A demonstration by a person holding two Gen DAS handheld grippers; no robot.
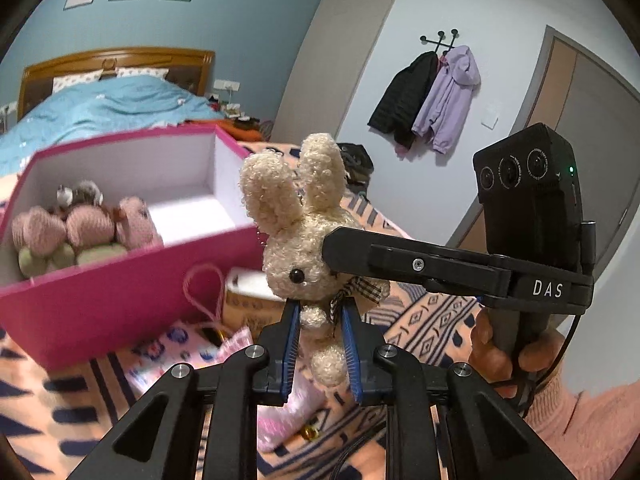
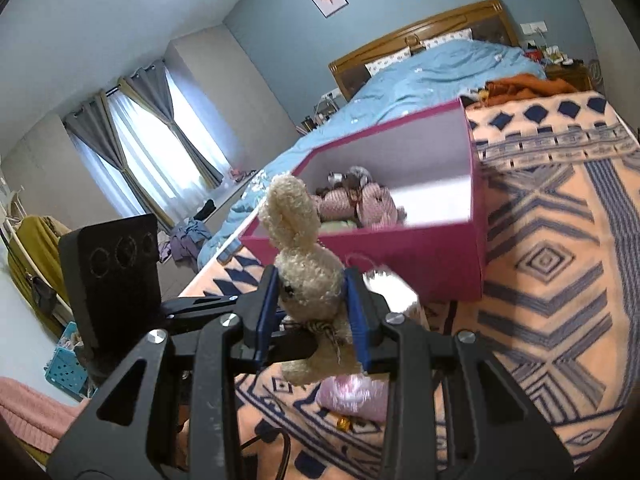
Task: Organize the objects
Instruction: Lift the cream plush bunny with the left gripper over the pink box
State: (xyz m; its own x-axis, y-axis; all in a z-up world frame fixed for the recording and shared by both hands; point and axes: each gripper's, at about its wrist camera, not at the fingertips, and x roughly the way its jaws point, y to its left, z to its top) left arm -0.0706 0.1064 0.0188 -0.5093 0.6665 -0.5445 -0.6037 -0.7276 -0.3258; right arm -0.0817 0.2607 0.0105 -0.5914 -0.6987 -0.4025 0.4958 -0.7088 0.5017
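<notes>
A cream plush bunny (image 1: 298, 240) with a plaid bow is held above the patterned blanket, near the pink box (image 1: 120, 292). My left gripper (image 1: 320, 312) is shut on its lower body. My right gripper (image 2: 310, 280) is shut on its head; in the left wrist view it reaches in from the right (image 1: 340, 248). The bunny (image 2: 308, 276) stands upright in front of the box (image 2: 400, 264). The box holds several pink and green plush toys (image 1: 80, 232), and its right half is bare white floor.
A pink shiny pouch (image 2: 356, 394) and a floral bag (image 1: 176, 352) lie on the orange and navy blanket (image 2: 552, 280) below the grippers. A small cardboard box (image 1: 248, 300) sits by the pink box. A bed with a blue quilt (image 1: 104, 108) lies behind.
</notes>
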